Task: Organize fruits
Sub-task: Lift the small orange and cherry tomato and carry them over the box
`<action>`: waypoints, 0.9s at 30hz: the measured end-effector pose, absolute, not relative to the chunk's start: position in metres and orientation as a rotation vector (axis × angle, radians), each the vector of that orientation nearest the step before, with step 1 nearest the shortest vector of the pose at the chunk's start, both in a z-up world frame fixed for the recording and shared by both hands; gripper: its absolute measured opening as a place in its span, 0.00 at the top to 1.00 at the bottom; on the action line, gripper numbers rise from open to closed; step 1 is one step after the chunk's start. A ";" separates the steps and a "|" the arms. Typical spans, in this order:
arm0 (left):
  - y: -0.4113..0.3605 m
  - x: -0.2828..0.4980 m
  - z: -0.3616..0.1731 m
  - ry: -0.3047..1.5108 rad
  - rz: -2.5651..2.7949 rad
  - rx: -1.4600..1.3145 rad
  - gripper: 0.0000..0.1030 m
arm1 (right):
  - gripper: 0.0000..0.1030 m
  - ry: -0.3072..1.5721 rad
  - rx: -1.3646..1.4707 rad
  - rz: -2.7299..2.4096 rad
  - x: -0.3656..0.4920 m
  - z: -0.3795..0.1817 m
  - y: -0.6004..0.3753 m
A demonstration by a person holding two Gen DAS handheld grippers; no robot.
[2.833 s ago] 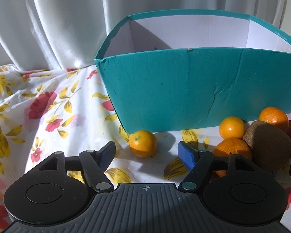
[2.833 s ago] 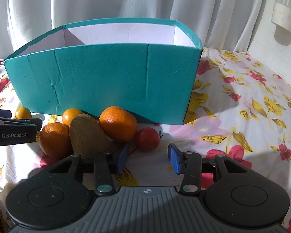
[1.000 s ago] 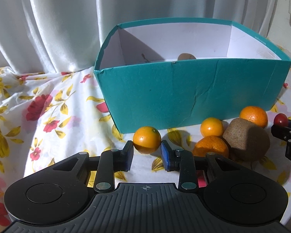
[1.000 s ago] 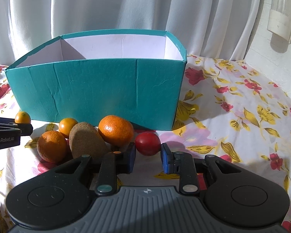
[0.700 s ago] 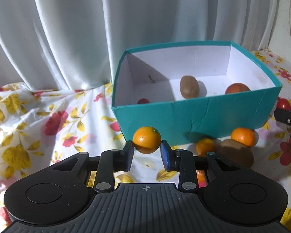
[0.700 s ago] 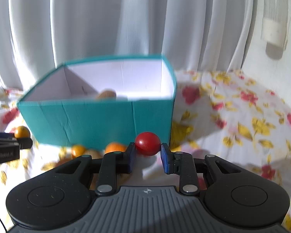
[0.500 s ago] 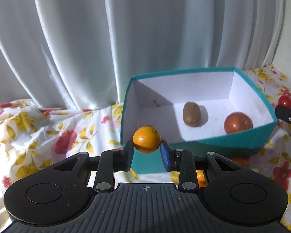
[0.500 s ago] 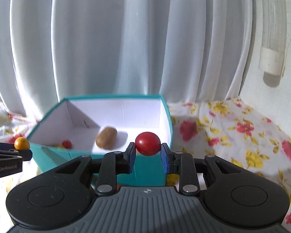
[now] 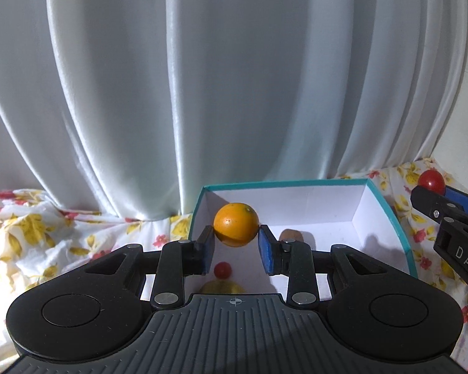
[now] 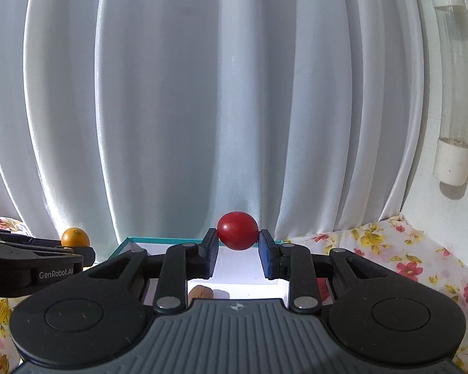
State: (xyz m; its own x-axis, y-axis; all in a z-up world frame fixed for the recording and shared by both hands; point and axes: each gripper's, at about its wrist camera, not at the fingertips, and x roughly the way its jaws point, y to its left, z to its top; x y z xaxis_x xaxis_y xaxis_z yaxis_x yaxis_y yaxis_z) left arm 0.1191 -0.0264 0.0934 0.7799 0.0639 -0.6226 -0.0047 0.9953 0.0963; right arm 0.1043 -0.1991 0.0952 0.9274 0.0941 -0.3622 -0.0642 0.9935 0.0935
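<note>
**Both grippers loaded above box**

Left gripper (image 9: 236,243) clamps an orange (image 9: 236,224) over the teal box (image 9: 402,233). Right gripper (image 10: 237,249) clamps a tomato (image 10: 237,231) above the box's near side. A kiwi (image 10: 200,291) lies inside.

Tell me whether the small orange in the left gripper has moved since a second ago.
Yes. The orange went up: it sat on the cloth in front of the teal box, and now hangs above the open box.
</note>
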 end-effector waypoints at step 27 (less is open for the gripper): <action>-0.013 0.141 0.064 0.751 0.061 0.086 0.67 | 0.74 0.463 0.057 0.056 0.133 0.063 -0.198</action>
State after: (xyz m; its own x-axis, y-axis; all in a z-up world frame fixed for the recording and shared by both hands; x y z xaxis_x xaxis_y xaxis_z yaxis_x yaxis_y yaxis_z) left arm 0.1406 -0.0131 0.0636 0.7297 0.0860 -0.6783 -0.0241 0.9947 0.1002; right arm 0.1330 -0.1978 0.0627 0.8933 0.0666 -0.4445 -0.0406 0.9969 0.0678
